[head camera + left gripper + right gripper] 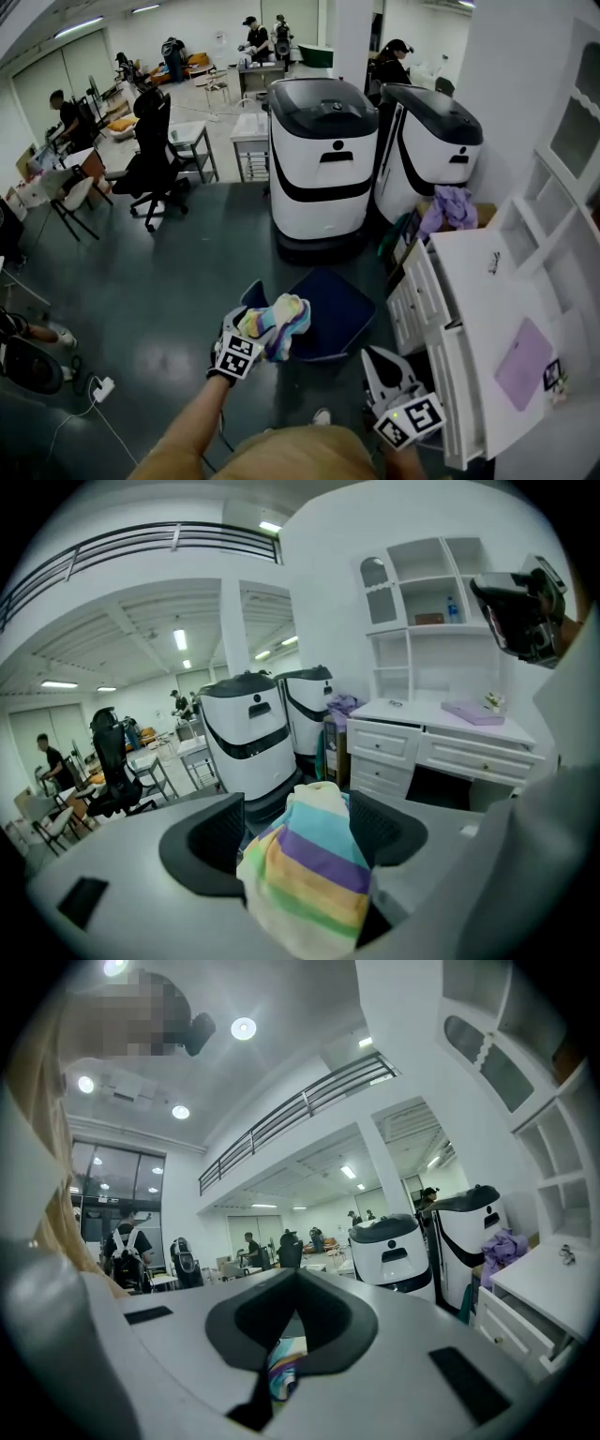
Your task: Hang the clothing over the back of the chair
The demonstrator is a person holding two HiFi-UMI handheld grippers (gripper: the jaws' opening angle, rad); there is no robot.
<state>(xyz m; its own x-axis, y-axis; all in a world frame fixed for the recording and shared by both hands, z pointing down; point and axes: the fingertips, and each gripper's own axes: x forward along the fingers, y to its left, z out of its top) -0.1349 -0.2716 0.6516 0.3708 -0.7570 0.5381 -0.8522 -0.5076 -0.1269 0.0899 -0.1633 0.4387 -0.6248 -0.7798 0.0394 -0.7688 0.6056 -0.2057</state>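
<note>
The striped clothing (309, 874) runs off the left gripper view's bottom edge, hides part of the blue chair (339, 317) in the head view, and is a mere sliver below the right gripper (298, 1281).

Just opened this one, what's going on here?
A person is working with a handheld claw in each hand. The left claw is shut on a bundle of pastel striped clothing, held up above the dark blue chair that stands beside the white desk. The right claw is shut with nothing in it, off to the side near the desk. The clothing is not yet draped over the chair back.
</note>
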